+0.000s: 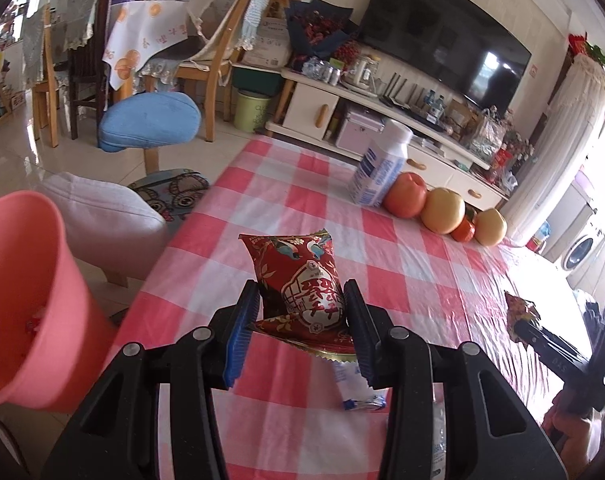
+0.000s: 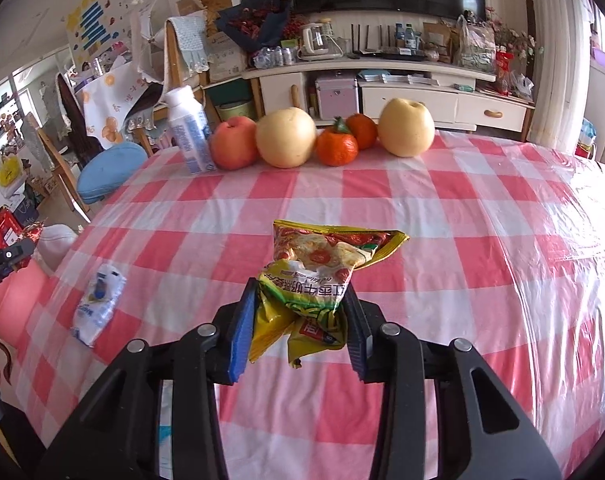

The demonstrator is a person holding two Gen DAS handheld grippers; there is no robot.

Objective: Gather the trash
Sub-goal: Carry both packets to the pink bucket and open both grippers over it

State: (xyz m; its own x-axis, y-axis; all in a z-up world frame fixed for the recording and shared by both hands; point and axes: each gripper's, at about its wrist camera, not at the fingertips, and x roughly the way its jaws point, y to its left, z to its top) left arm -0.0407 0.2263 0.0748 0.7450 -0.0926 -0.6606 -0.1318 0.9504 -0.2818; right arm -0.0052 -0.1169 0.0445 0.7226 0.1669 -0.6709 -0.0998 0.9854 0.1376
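Note:
My left gripper (image 1: pixel 300 300) is shut on a red snack packet (image 1: pixel 302 276) with bird prints, held above the pink checked tablecloth (image 1: pixel 402 264). A pink bin (image 1: pixel 26 300) stands off the table's left edge, close to that gripper. My right gripper (image 2: pixel 301 296) is shut on a crumpled yellow-green wrapper (image 2: pixel 318 276), lifted over the tablecloth (image 2: pixel 442 240). A white and blue plastic wrapper (image 2: pixel 98 304) lies flat on the cloth to the left; in the left wrist view that wrapper (image 1: pixel 358 392) peeks out under the fingers. The right gripper (image 1: pixel 522 316) also shows at the right of the left wrist view.
At the table's far edge stand a white milk bottle (image 2: pixel 188 128), an apple (image 2: pixel 233 142), two pears (image 2: pixel 286 138) and two tangerines (image 2: pixel 336 146). A blue-cushioned stool (image 1: pixel 150 120) and a padded chair (image 1: pixel 106 216) stand left of the table. A TV cabinet (image 2: pixel 382 92) lies beyond.

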